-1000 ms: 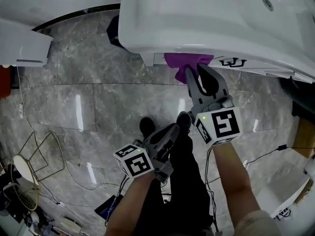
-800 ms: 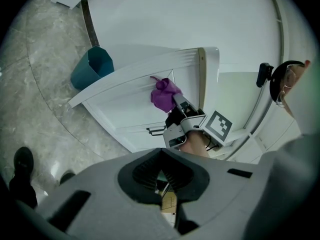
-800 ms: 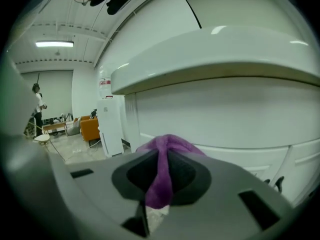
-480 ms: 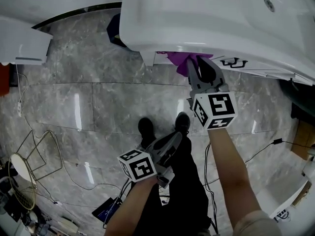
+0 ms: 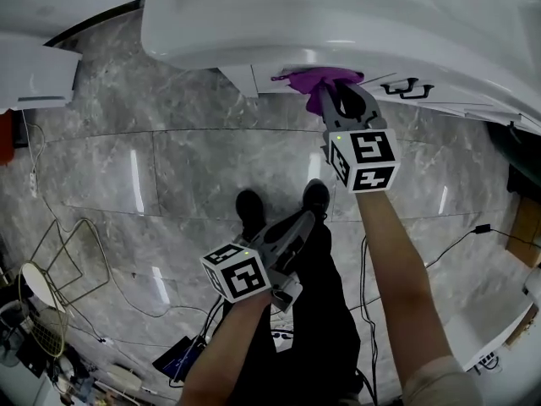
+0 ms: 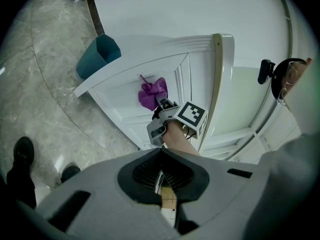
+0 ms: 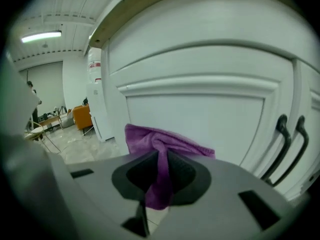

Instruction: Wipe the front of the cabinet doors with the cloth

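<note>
Left gripper [image 5: 300, 222] low by the legs, jaws together, empty. Right gripper [image 5: 342, 100] jaws clamped on the purple cloth [image 7: 161, 149]: soft terry, bunched, long axis along the jaws. Its far end is fanned against the glossy white panelled cabinet door [image 7: 200, 116], with two dark bar handles [image 7: 287, 141] further right.

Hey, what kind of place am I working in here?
Probably a bathroom-style vanity set up in a showroom or test space, not a home: a white panelled cabinet door with black handles, a polished grey marble floor, and loose cables lying across it.
</note>
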Available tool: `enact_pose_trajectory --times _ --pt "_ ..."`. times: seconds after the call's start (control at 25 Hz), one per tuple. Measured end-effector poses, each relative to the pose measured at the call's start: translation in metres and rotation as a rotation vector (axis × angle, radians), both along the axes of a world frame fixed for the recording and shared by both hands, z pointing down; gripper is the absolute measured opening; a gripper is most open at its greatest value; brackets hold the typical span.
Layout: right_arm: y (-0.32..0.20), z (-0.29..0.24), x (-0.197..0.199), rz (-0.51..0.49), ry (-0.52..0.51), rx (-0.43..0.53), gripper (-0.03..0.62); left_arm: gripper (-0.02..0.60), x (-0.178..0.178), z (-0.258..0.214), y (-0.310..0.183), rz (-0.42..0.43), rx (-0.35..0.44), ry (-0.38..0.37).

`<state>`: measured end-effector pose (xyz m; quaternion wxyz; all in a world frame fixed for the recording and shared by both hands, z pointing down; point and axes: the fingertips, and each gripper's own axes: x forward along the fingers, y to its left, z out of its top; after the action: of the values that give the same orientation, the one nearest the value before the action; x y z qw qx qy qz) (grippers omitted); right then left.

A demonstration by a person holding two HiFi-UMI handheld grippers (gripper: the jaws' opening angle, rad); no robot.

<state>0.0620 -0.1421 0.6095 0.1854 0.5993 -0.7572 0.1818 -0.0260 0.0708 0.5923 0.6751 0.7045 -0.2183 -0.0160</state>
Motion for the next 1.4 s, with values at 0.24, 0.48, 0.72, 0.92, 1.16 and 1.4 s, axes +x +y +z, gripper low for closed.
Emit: enact_pose_trajectory --times 0.24,0.48,0.72,0.92,1.16,1.4 --pt "0.003 0.07 0.009 0.036 -0.023 -0.103 0.058 0.008 0.014 0.025 0.016 0.03 -0.022 -0.026" --pt "0.002 0.175 0.011 0.046 0.004 -0.246 0.058 0.008 0.016 0.06 0.009 0.034 -0.02 -0.059" --pt "0.007 0.248 0.01 -0.005 0.075 -0.428 0.057 0.008 0.027 0.066 0.023 0.093 -0.032 -0.046" --pt "0.022 0.254 0.018 -0.034 0.077 -0.51 0.058 0.008 0.028 0.07 0.029 0.141 -0.04 -0.067" --pt "0.062 0.156 0.03 0.048 -0.031 -0.33 0.057 0.008 0.03 0.053 0.018 0.161 -0.011 -0.069" --pt "0.069 -0.028 0.069 0.225 -0.097 0.038 0.058 0.008 0.043 0.029 0.015 0.188 0.0 -0.055"
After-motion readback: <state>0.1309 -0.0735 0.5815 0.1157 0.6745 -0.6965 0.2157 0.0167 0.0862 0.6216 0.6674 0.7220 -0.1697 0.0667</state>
